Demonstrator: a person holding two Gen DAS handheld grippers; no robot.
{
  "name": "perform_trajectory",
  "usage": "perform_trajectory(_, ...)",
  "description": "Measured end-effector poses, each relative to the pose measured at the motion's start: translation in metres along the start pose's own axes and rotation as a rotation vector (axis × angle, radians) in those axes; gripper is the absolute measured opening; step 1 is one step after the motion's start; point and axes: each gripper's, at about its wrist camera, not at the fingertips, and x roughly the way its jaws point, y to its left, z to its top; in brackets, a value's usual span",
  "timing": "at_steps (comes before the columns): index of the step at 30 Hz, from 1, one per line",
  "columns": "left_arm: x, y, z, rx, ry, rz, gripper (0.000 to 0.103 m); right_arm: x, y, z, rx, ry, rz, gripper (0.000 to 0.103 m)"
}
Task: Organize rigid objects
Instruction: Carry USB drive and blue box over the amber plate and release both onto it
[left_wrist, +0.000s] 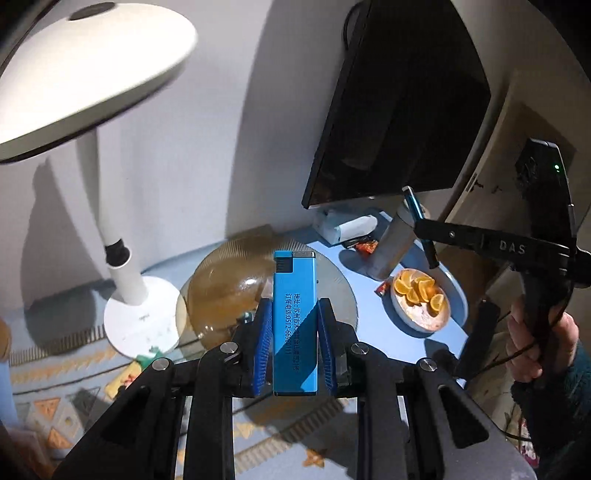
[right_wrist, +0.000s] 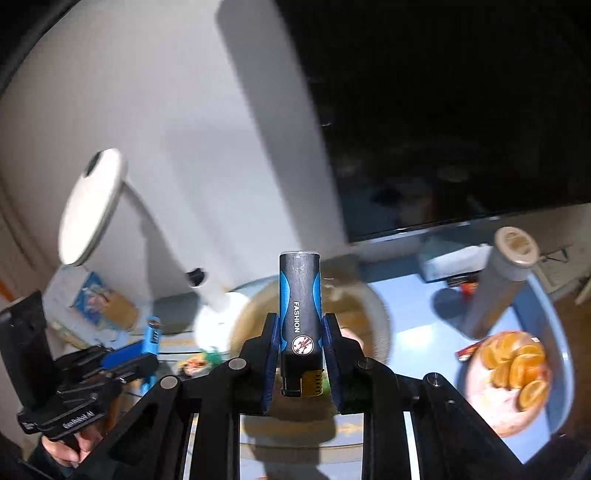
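At centre frame of each wrist view, the left gripper (left_wrist: 294, 332) clamps a light-blue lighter (left_wrist: 294, 321) and the right gripper (right_wrist: 300, 354) a grey-blue lighter (right_wrist: 300, 314), both carried mid-transfer above the amber glass bowl (left_wrist: 225, 291), so the next move probably calls for lowering and releasing them there.

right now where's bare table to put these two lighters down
Bare blue table lies between the glass bowl and the orange plate. It is crowded behind, around the grey tube, red packets and tissue box.

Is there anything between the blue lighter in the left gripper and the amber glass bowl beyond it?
Nothing visible. The left gripper holds the blue lighter above the amber glass bowl, with only open air between them.
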Motion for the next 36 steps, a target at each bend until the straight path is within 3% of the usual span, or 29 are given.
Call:
perform_trajectory(6, 0.049, 0.004, -0.001, -0.025, 0.096, 0.048, 0.021, 0.043, -0.027, -0.005, 0.02, 0.104, -0.028, 0.023)
perform_trajectory(11, 0.075, 0.018, -0.003, -0.057, 0.148, 0.081, 0.021, 0.096, -0.037, -0.009, -0.036, 0.202, -0.13, 0.022)
perform_trajectory(14, 0.097, 0.032, -0.005, -0.093, 0.192, 0.095, 0.021, 0.125, -0.043, -0.012, -0.034, 0.261, -0.125, 0.023)
perform_trajectory(23, 0.149, 0.056, -0.002, -0.138, 0.281, 0.119, 0.023, 0.172, -0.062, -0.007, -0.04, 0.352, -0.177, 0.023)
perform_trajectory(24, 0.153, 0.06, -0.001, -0.151, 0.285, 0.128, 0.041, 0.175, -0.063, -0.007, -0.043, 0.357, -0.179, 0.023)
perform_trajectory(25, 0.158, 0.064, 0.001, -0.166, 0.283, 0.144, 0.053, 0.177, -0.063, -0.006, -0.044, 0.359, -0.175, 0.028)
perform_trajectory(26, 0.16, 0.068, 0.002, -0.178, 0.274, 0.149, 0.075, 0.177, -0.064, -0.006, -0.036, 0.349, -0.176, 0.04)
perform_trajectory(27, 0.159, 0.074, 0.003, -0.203, 0.255, 0.144, 0.083, 0.176, -0.064, -0.005, -0.027, 0.341, -0.181, 0.048)
perform_trajectory(28, 0.158, 0.077, 0.003, -0.22, 0.244, 0.132, 0.083, 0.173, -0.065, -0.004, -0.02, 0.328, -0.186, 0.058)
perform_trajectory(36, 0.137, 0.076, -0.02, -0.201, 0.285, 0.129, 0.083, 0.152, -0.063, -0.009, 0.034, 0.314, -0.149, 0.058)
